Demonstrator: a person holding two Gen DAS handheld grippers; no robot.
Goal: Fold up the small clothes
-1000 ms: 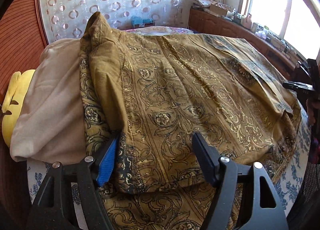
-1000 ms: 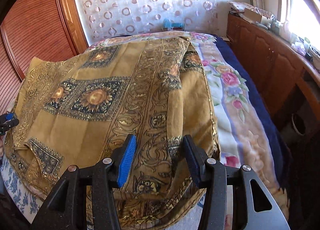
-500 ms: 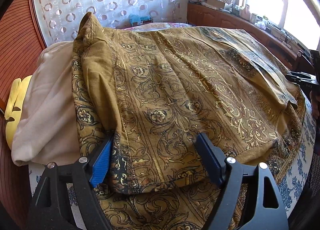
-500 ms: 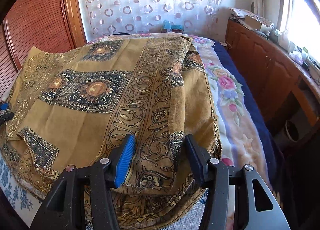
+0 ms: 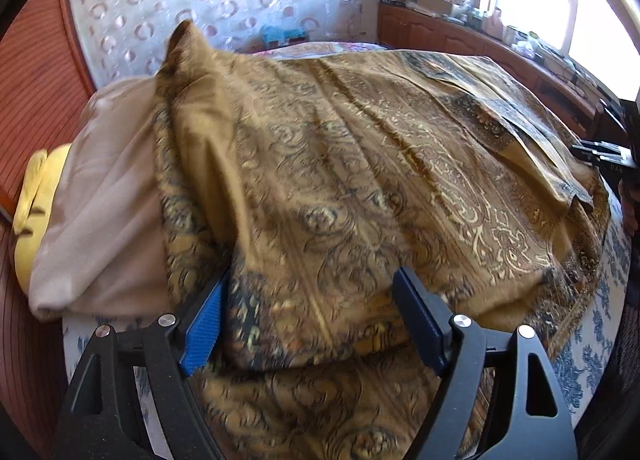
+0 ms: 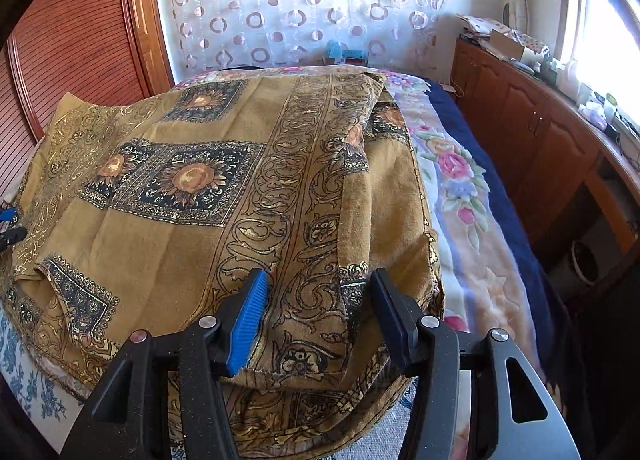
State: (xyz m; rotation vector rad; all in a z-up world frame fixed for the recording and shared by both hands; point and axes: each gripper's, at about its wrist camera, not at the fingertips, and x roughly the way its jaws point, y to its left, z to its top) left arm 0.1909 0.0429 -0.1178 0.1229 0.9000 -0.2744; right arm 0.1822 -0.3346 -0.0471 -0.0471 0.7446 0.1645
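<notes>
I see the mustard-gold patterned cloth (image 5: pixel 360 187) folded across the bed (image 6: pixel 476 219). My left gripper (image 5: pixel 308 320) and right gripper (image 6: pixel 316 320), jaws just widened, straddle its near hem without pinching.

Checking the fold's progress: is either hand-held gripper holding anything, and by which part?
Nothing is gripped. Both the left hand-held gripper and right hand-held gripper stand open around the near folded edge of the mustard-gold patterned cloth, jaws just opened.
</notes>
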